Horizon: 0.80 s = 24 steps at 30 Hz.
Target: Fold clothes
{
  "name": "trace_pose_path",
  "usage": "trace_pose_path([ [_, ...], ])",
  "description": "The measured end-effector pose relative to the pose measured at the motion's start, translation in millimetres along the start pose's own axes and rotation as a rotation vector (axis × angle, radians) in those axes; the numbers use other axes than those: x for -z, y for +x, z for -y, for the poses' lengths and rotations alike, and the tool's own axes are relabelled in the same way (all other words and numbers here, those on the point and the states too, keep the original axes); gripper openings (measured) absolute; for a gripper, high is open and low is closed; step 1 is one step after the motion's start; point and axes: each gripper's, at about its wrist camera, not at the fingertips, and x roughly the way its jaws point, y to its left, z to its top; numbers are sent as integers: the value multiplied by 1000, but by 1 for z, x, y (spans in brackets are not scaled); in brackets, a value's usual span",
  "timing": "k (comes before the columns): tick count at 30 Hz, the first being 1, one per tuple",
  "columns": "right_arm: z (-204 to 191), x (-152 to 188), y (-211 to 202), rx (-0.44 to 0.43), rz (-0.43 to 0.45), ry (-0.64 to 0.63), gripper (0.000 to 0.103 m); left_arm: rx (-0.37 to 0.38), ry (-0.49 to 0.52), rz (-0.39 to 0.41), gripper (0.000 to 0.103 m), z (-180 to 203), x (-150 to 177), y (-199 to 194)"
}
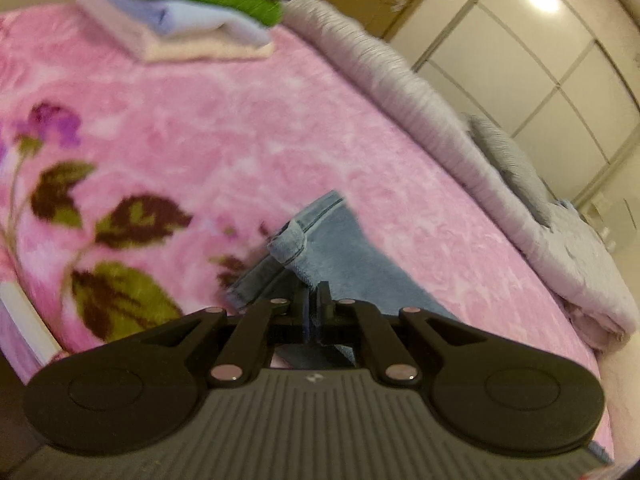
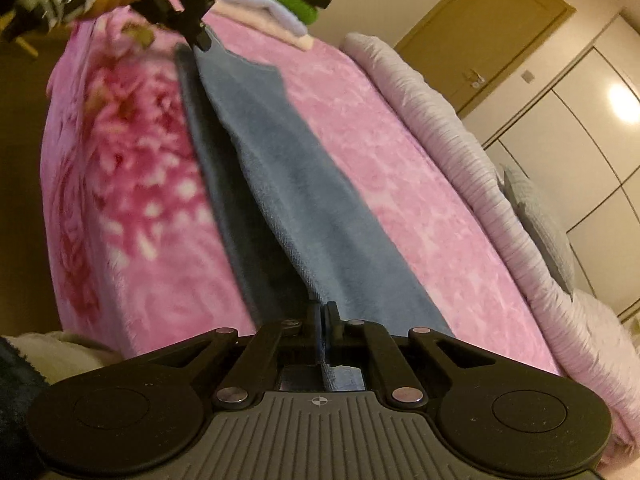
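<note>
A blue-grey towel [image 2: 288, 184] is stretched above the pink flowered blanket [image 2: 392, 168] on the bed. My right gripper [image 2: 323, 312] is shut on one end of it. My left gripper [image 1: 314, 292] is shut on the other end, where a folded hem [image 1: 292, 240] bunches up in front of the fingers; it also shows far off in the right wrist view [image 2: 202, 42]. The towel [image 1: 344, 256] hangs in a long doubled strip between both grippers.
A stack of folded clothes [image 1: 192, 12], white, light blue, green and black, sits on the far part of the bed. A rolled grey duvet [image 1: 420, 96] and a grey pillow [image 2: 540, 224] lie along the right side. Wardrobe doors [image 1: 540, 60] stand behind.
</note>
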Motion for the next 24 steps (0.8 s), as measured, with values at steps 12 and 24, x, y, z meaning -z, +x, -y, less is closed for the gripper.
trace_pose_path([
  [12, -12, 6, 12, -71, -48, 28, 3, -58, 100, -17, 6, -7, 21, 13],
  [24, 94, 86, -64, -3, -147, 916, 9, -306, 485, -49, 7, 82, 41, -26],
])
